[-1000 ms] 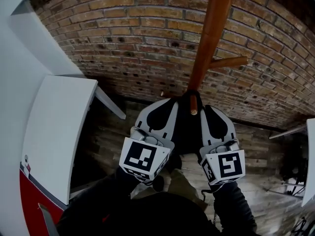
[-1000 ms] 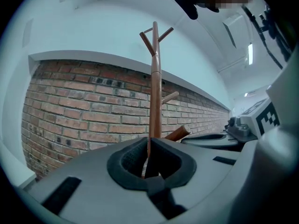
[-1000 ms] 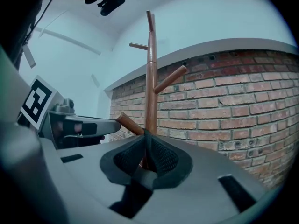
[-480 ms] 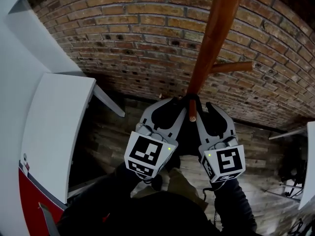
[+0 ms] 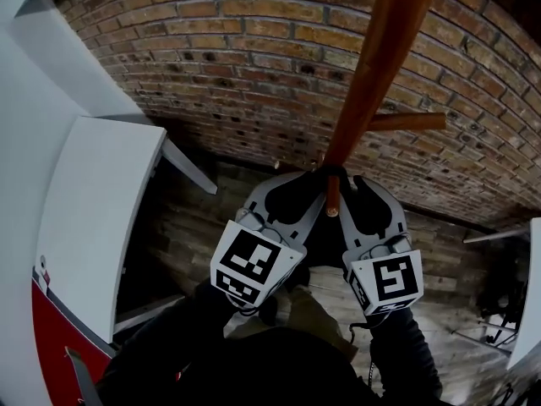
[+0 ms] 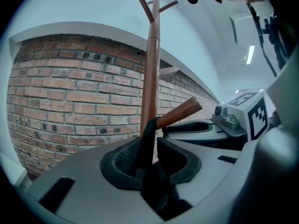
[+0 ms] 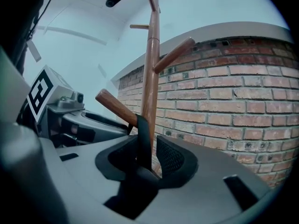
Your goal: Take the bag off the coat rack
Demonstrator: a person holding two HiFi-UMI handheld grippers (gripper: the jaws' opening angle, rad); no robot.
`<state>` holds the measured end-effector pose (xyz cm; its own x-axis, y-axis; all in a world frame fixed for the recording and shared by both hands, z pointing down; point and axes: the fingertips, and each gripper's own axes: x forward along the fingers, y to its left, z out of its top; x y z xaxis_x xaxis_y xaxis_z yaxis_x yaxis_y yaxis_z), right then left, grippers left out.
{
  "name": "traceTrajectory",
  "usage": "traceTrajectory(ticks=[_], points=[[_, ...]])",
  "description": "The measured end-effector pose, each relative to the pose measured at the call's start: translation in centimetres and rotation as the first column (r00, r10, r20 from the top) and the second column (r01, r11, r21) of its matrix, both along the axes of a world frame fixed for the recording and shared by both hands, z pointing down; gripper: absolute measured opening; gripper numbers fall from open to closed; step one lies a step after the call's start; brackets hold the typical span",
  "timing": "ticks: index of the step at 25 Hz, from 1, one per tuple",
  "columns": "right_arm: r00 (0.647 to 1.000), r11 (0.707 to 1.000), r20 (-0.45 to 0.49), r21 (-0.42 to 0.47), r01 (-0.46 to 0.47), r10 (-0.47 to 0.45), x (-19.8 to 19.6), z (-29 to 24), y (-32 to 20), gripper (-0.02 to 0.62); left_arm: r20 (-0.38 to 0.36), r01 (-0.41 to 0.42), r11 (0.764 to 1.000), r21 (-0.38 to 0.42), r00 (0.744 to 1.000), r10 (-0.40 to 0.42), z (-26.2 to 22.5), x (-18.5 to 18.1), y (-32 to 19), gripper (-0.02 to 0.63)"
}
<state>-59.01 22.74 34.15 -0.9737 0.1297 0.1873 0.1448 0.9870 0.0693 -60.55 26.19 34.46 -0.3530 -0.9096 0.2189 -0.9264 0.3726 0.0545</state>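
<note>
A wooden coat rack [image 5: 380, 66] stands against the brick wall. A black bag strap [image 6: 148, 139] hangs over its low peg [image 5: 332, 194]. My left gripper [image 5: 311, 180] is just left of the peg. In the left gripper view it [image 6: 150, 157] is shut on the strap, with both pads against it. My right gripper [image 5: 348, 184] is just right of the peg. The strap [image 7: 144, 139] runs up between the jaws of the right gripper [image 7: 148, 155], which stand apart with a gap on the strap's right side. The bag's body is hidden below the grippers.
A white cabinet [image 5: 93, 227] with a red lower part stands at the left. The brick wall [image 5: 211, 57] is close behind the rack. A second peg [image 5: 414, 123] sticks out to the right, higher up. The floor [image 5: 456, 311] is wooden planks.
Both grippers have closed in on the low peg, the left one shifting right. The right jaws have parted around the strap.
</note>
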Motion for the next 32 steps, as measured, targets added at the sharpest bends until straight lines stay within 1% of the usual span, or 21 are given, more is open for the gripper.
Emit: traceTrajectory(ticks=[4,7,11,15,17,19,23,27,32], points=[[1.0,0.999,-0.011,0.015,0.028,-0.028,-0.1,0.1,0.3,0.124,-0.026,0.01,1.0,-0.012,1.0,-0.01,0.3,-0.8,-0.1,0.1],[0.999,0.999,-0.017,0.021,0.04,-0.039,-0.2,0.1,0.7,0.124,-0.019,0.016,0.999,-0.035,1.0,-0.016,0.5,-1.3,-0.3,0.1],[0.999,0.999,-0.026,0.02,0.029,-0.028,-0.5,0.2,0.3,0.124,-0.018,0.017,0.999,-0.046,1.0,-0.017,0.7,-1.4,-0.6,0.097],[0.999,0.999,-0.031,0.039,0.023,-0.021,-0.6,0.3,0.1,0.109,-0.021,0.015,0.998,-0.062,1.0,-0.016,0.7,-1.5,-0.7,0.08],[0.999,0.998,-0.021,0.056,0.028,-0.027,-0.7,0.1,0.3,0.09,-0.016,0.017,0.997,-0.069,1.0,-0.018,0.7,-1.5,-0.7,0.07],[0.999,0.998,-0.008,0.062,0.032,-0.032,-0.7,-0.1,0.4,0.07,-0.016,0.015,0.997,-0.07,1.0,-0.016,0.6,-1.5,-0.7,0.063],[1.0,0.999,-0.007,0.042,0.028,-0.028,-0.5,-0.2,0.2,0.04,-0.027,0.004,0.998,-0.069,1.0,-0.006,0.5,-1.5,-0.7,0.043],[1.0,0.999,0.01,0.037,0.017,-0.017,-0.3,-0.7,0.2,0.038,-0.049,0.016,0.998,-0.055,0.999,-0.018,0.3,-1.5,-0.4,0.037],[0.999,0.999,0.035,0.045,0.012,-0.013,-0.1,-2.0,0.5,0.037,-0.039,0.026,0.999,-0.033,0.999,-0.027,-0.9,-1.3,-0.1,0.037]])
